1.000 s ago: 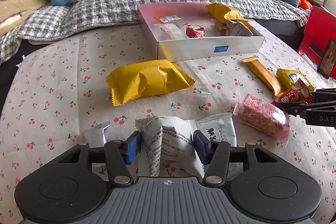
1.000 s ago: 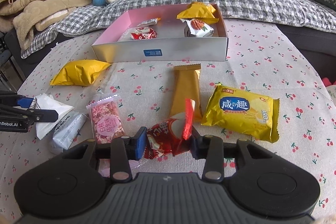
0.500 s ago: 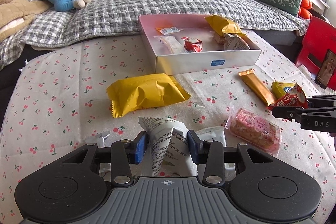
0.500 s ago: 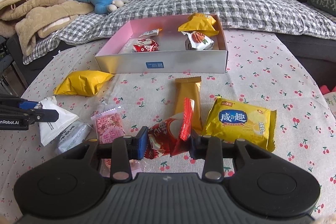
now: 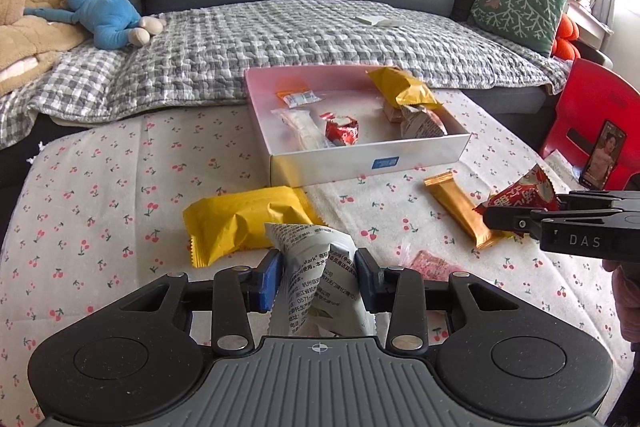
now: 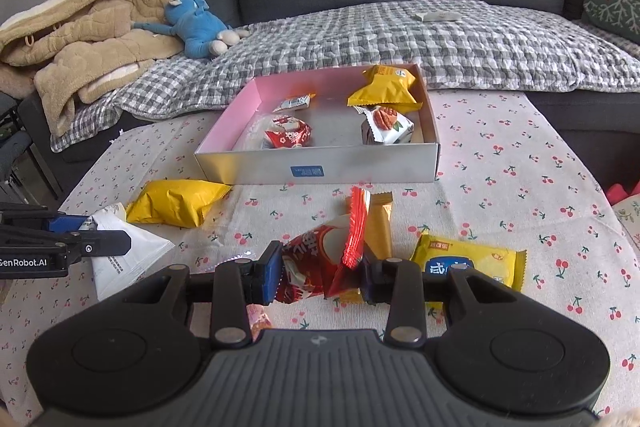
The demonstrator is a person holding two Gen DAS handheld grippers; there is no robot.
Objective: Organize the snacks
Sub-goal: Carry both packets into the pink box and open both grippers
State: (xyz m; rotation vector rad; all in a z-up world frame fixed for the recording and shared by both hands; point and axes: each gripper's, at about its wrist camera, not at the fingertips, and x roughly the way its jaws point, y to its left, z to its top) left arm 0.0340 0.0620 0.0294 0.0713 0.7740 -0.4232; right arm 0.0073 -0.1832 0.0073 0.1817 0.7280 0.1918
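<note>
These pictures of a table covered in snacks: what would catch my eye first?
Probably the two black grippers near the bottom of each view: the left gripper pinches a white packet, and the right gripper pinches a red packet. Behind them on the cherry-print tablecloth sits an open pink-lined box already holding several snacks, while a blue stuffed toy lies on the sofa beyond.

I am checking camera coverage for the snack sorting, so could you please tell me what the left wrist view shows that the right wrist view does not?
Only the left wrist view shows the red plastic chair with a phone leaning on it, and bookshelves.

Only the right wrist view shows the flat yellow packet with a blue label on the cloth.

Both show the open pink-lined box, the puffy yellow pouch, the left tongs shut on the white printed packet, and the right tongs shut on the red foil packet.
</note>
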